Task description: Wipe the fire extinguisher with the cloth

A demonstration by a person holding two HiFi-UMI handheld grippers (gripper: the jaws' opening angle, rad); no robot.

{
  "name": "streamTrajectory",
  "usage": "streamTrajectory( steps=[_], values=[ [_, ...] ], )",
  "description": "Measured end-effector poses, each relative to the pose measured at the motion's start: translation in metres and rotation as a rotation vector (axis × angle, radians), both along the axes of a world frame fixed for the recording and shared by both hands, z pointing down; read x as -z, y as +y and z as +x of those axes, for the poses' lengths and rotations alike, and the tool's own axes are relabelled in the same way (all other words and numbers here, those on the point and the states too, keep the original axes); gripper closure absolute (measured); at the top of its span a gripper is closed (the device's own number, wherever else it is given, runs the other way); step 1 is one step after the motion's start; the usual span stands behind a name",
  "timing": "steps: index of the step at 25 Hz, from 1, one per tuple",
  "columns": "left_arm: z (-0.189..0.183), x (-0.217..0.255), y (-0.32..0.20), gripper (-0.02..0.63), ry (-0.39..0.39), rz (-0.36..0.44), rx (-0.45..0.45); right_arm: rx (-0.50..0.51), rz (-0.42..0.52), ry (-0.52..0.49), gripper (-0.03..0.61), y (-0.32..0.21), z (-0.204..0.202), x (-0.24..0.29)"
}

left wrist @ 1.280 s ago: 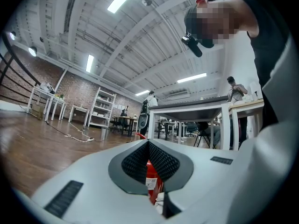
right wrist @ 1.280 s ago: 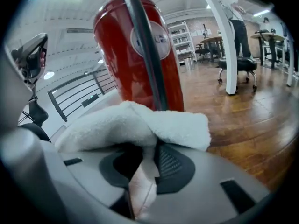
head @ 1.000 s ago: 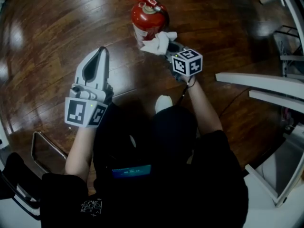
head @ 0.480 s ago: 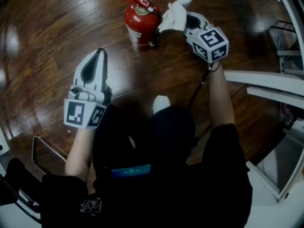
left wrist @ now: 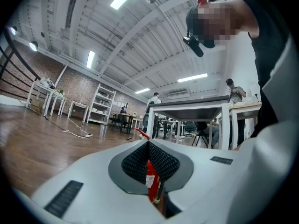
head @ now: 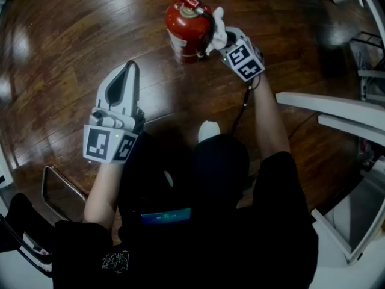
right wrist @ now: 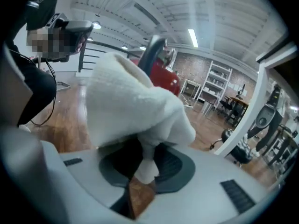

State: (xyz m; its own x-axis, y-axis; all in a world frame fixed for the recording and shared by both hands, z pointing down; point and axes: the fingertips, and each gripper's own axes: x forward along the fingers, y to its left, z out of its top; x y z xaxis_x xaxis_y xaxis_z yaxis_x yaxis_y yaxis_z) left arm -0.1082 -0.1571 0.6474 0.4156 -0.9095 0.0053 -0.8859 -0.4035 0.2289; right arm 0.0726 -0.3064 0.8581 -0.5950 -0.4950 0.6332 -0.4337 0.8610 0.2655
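A red fire extinguisher stands upright on the wooden floor at the top middle of the head view. My right gripper is shut on a white cloth, and the cloth lies against the extinguisher's right side by the hose. In the right gripper view the cloth fills the centre, with the red extinguisher just behind it. My left gripper is held lower left, apart from the extinguisher, with its jaws together and nothing in them. Through its jaw notch the extinguisher shows ahead.
White table frames stand at the right. A metal frame lies at the lower left. A white shoe tip shows below the grippers. Tables, shelves and seated people are far off in the hall.
My right gripper has come down and left from the upper right, bringing the cloth against the extinguisher's right side. The left gripper has stayed in place.
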Motion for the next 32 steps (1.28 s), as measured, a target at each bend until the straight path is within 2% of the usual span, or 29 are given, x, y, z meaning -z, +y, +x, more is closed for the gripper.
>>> streamTrajectory(
  steps=[8,14,18,22,24,28,32],
  values=[
    [0.0,-0.008,-0.001,0.611,0.006,-0.011,0.006,-0.016,-0.135,0.102,0.485,0.018,-0.001,-0.102],
    [0.0,-0.008,-0.001,0.611,0.002,-0.009,0.007,-0.065,-0.163,0.062,0.485,0.019,0.003,-0.108],
    [-0.007,-0.004,0.0,0.611,0.007,-0.004,0.011,-0.143,-0.14,-0.097,0.485,0.02,0.013,-0.057],
    [-0.012,-0.003,0.005,0.611,0.015,0.002,0.015,-0.142,-0.035,-0.154,0.483,0.035,0.021,0.026],
    [-0.012,-0.003,0.008,0.611,0.02,0.001,0.014,-0.144,-0.018,-0.2,0.483,0.045,0.018,0.069],
    [-0.011,0.0,0.014,0.611,0.021,0.007,0.012,-0.107,-0.083,-0.327,0.483,0.066,-0.005,0.127],
    [-0.014,0.003,0.016,0.611,0.017,0.015,0.017,-0.088,-0.203,-0.411,0.483,0.069,-0.035,0.136]
  ],
)
